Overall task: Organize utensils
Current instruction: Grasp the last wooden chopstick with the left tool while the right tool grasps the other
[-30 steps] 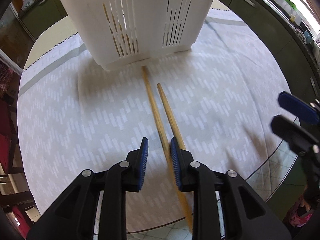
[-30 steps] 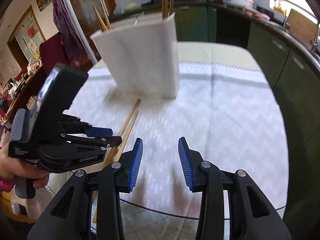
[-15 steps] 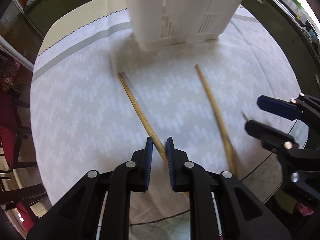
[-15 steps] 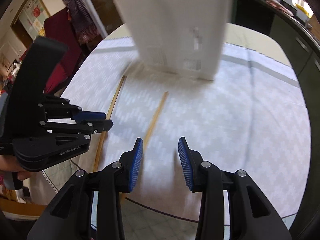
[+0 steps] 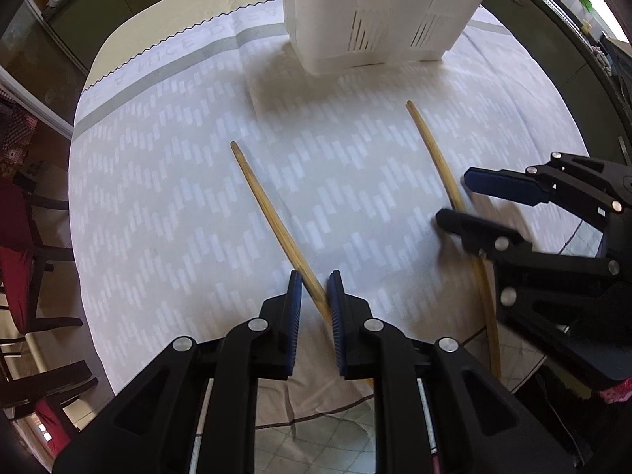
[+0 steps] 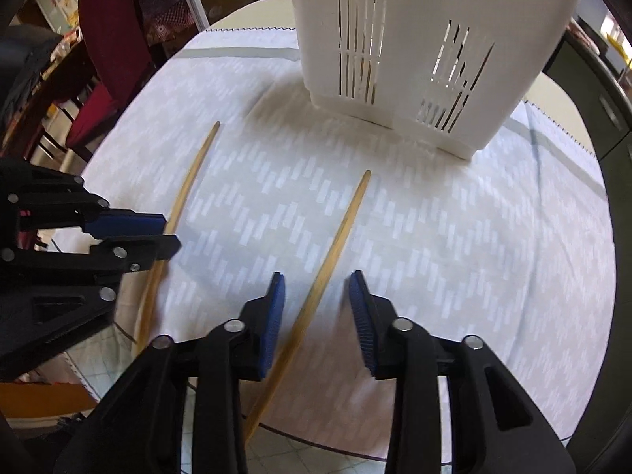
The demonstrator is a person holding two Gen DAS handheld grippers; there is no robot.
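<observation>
Two wooden chopsticks lie well apart on the patterned cloth (image 5: 166, 205) that covers the worktop, both with their thin tips toward the white slotted utensil holder (image 5: 379, 12) standing upright at the far side. The left tongs (image 5: 315, 288) point down at the cloth and are pinched on the thick end of the left chopstick (image 5: 272, 221): the stick runs slantwise up and left from between the blue pads (image 5: 294, 296), which stand narrowly apart with the wood filling the gap. In the right wrist view the same stick (image 6: 189, 181) shows at the left, passing under the left tongs' fingertips. The right chopstick (image 6: 335, 245) lies between the right tongs (image 6: 316, 292), closer to the left pad than to the right one, with clear cloth showing on both sides of it; these jaws have just been closing in and are still spread around the stick, neither pad pressing on it. Its thick end runs out past the near edge of the worktop, over the tiled floor (image 6: 276, 450). In the left wrist view the right tongs (image 5: 454, 201) come in from the right edge and straddle this stick (image 5: 434, 154) about midway along. More sticks show through the holder's slots. A red chair (image 6: 106, 71) stands beyond the worktop at left.
</observation>
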